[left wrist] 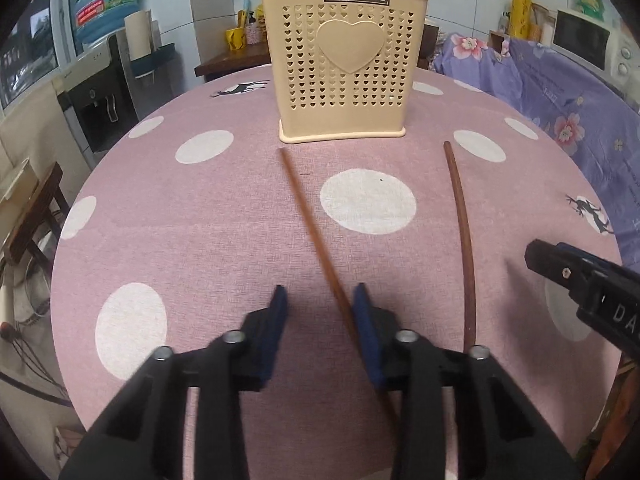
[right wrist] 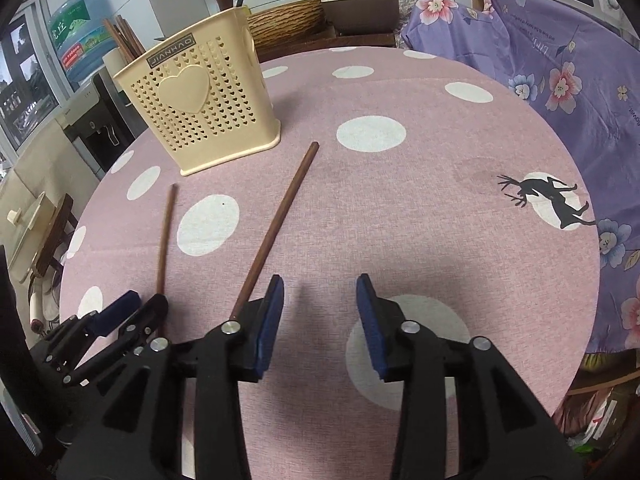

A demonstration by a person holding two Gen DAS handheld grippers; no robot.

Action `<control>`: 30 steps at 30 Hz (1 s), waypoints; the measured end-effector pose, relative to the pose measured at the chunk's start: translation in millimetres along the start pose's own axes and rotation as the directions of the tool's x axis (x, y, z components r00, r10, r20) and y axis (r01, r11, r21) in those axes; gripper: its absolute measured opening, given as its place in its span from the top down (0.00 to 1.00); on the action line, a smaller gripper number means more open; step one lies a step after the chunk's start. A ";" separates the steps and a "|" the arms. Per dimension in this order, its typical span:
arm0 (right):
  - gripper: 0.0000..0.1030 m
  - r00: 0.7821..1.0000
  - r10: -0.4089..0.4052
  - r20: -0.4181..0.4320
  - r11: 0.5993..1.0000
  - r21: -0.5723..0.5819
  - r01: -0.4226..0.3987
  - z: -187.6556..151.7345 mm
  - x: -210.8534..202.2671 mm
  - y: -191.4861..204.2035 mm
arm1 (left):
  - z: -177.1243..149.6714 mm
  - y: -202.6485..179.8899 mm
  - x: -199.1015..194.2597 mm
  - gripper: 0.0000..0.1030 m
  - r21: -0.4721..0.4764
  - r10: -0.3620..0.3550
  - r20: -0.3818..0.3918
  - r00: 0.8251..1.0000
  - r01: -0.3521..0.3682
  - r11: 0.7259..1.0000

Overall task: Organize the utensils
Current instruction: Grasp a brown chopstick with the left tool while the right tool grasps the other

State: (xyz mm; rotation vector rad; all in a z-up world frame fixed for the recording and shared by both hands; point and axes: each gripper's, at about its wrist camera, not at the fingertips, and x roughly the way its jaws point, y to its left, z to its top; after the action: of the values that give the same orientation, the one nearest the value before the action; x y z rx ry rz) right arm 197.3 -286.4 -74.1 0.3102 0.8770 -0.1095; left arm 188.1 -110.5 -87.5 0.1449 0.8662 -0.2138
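Two brown chopsticks lie on the pink dotted tablecloth (left wrist: 224, 240). The left chopstick (left wrist: 308, 216) runs from near the cream utensil holder (left wrist: 340, 68) back between my left gripper's (left wrist: 320, 300) open jaws, close to the right pad. The right chopstick (left wrist: 464, 232) lies apart, right of the left gripper. In the right wrist view, the right chopstick (right wrist: 280, 220) ends just left of my right gripper (right wrist: 320, 288), which is open and empty. The left chopstick (right wrist: 166, 236), the left gripper (right wrist: 134, 304) and the holder (right wrist: 196, 96), with several utensils standing in it, show there too.
The round table's edge (right wrist: 592, 280) curves on the right, with purple floral fabric (right wrist: 580, 80) beyond it. A water dispenser (left wrist: 96, 100) stands off the table at the left. A wooden side table (left wrist: 236, 60) sits behind the holder.
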 end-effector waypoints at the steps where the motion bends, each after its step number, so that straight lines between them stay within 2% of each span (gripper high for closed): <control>1: 0.59 1.000 0.001 -0.005 1.000 -0.004 -0.001 -0.3 0.4 3.0 | 0.2 2.8 0.0 0.84 -0.003 0.008 -0.003 1.000 -0.008 1.000; 2: 0.58 1.000 0.003 -0.011 1.000 -0.011 -0.003 -1.4 1.3 7.1 | 0.4 6.2 0.2 0.87 -0.007 0.015 -0.006 1.000 -0.015 1.000; 8: 0.54 0.998 0.016 -0.058 0.995 -0.099 -0.022 -15.5 9.6 48.2 | 1.2 24.1 -0.1 0.87 -0.054 -0.003 -0.022 1.000 0.002 0.999; 11: 0.54 0.997 -0.007 -0.076 0.990 -0.143 -0.004 -22.8 15.6 61.9 | 0.1 26.0 -2.7 0.87 -0.062 -0.004 -0.018 1.000 0.003 0.998; 12: 0.54 0.997 -0.036 -0.064 0.986 -0.167 0.025 -24.4 15.9 65.3 | -0.3 26.4 -3.0 0.87 -0.059 -0.002 -0.016 1.000 0.001 0.998; 14: 0.54 0.997 -0.046 -0.063 0.981 -0.192 0.033 -25.2 16.5 66.7 | -1.1 27.7 -3.7 0.87 -0.056 -0.006 -0.013 1.000 0.006 0.998; 16: 0.57 0.993 -0.091 -0.070 0.973 -0.220 0.074 -24.2 16.5 63.1 | -1.4 30.2 -5.2 0.87 -0.057 -0.006 -0.016 1.000 0.005 0.998; 19: 0.57 0.993 -0.065 -0.097 0.980 -0.195 0.045 -17.6 11.4 42.3 | -2.3 36.3 -7.7 0.87 -0.060 -0.015 -0.020 1.000 0.014 0.998; 21: 0.58 0.991 -0.101 -0.085 0.979 -0.186 0.084 -11.4 8.7 31.8 | -2.0 40.6 -8.9 0.87 -0.077 -0.030 -0.021 0.999 0.028 0.997; 24: 0.58 0.994 0.022 -0.105 0.997 -0.075 -0.030 0.7 7.2 13.6 | 1.7 47.0 -11.4 0.86 -0.117 -0.066 -0.008 0.998 0.064 0.991; 25: 0.58 0.995 0.033 -0.096 0.998 -0.050 -0.038 5.2 6.4 10.5 | 3.6 49.2 -12.2 0.84 -0.128 -0.069 -0.002 0.998 0.068 0.989; 26: 0.58 0.997 0.037 -0.071 0.999 -0.034 -0.040 10.4 5.0 8.3 | 6.0 51.3 -13.0 0.73 -0.135 -0.066 0.009 0.998 0.066 0.989; 27: 0.58 0.999 0.035 -0.039 0.999 -0.017 -0.036 16.9 4.3 5.2 | 9.5 54.2 -14.2 0.58 -0.141 -0.050 0.021 0.999 0.053 0.989; 29: 0.58 1.000 0.008 -0.004 1.000 0.018 -0.007 29.0 6.6 -0.6 | 17.1 62.7 -16.6 0.44 -0.160 -0.008 0.052 0.999 0.016 0.987; 30: 0.58 1.000 0.005 0.008 0.999 0.033 -0.005 35.8 8.6 -2.9 | 22.5 69.2 -16.1 0.43 -0.175 0.021 0.063 0.998 -0.010 0.985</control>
State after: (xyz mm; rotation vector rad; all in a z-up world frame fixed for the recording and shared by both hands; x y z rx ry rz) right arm 228.6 -300.1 -59.9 0.3425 0.8676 -0.1206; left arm 211.5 -46.1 -58.0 -0.0185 0.8152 -0.1265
